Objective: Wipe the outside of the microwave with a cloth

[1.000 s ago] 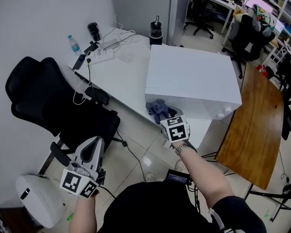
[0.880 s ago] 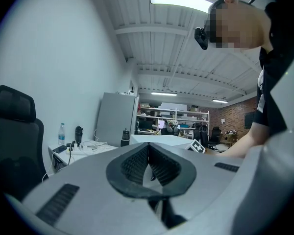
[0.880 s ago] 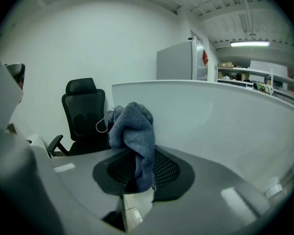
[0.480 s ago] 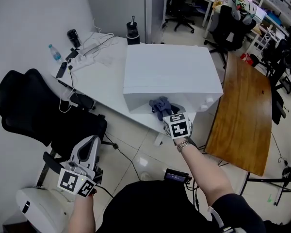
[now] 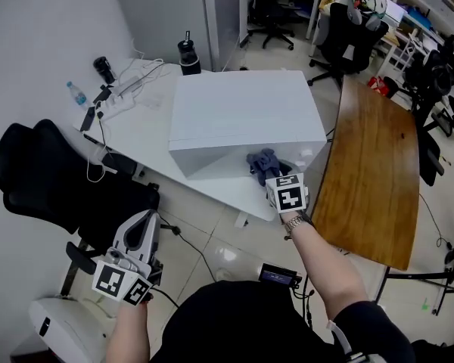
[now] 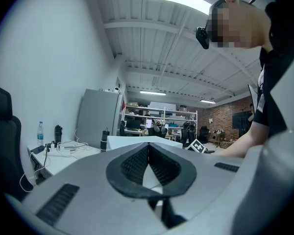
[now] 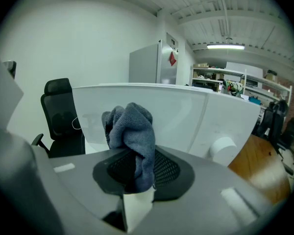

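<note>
Spotted one boxy, smooth white microwave (image 5: 242,119) on the white bench (image 5: 140,131). One fluffy grey-blue cloth (image 7: 131,131), bunched up, pinched in the right tongs (image 7: 137,173) at the microwave's front, probably touching it. Left tongs (image 6: 148,163) pressed together, empty, well away from the bench.

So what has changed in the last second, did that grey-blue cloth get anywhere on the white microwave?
The right gripper, still shut on the bunched grey-blue cloth, has slid it rightward along the front of the white box-shaped microwave, toward its right end. Nothing was let go. The left gripper stays shut and empty, held low by the black office chair.
</note>
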The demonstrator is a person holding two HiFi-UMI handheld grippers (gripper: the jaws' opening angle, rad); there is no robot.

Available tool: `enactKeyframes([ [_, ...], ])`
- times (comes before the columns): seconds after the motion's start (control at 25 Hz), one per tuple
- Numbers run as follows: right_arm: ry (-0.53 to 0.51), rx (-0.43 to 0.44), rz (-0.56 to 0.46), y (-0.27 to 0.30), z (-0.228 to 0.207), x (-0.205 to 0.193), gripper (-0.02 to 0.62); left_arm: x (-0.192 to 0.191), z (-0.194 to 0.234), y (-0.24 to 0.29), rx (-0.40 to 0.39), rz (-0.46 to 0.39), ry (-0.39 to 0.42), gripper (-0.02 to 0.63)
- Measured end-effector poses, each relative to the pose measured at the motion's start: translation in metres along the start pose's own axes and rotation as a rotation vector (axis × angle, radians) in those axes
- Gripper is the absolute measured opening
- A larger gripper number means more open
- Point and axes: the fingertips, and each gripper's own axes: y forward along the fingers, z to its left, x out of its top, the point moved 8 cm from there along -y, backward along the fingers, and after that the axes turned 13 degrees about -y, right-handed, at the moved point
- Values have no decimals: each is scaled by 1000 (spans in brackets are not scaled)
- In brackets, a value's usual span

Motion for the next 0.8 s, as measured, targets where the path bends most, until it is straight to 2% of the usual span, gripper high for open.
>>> enactKeyframes([
  [0.4,31,-26,-12,-21,-54,-31,83,-10,-50,30,-4,22,14,5],
  [0.8,34,-8,-23,-40,-81,-53,83,-20,-95,49,-8,34,29,5],
])
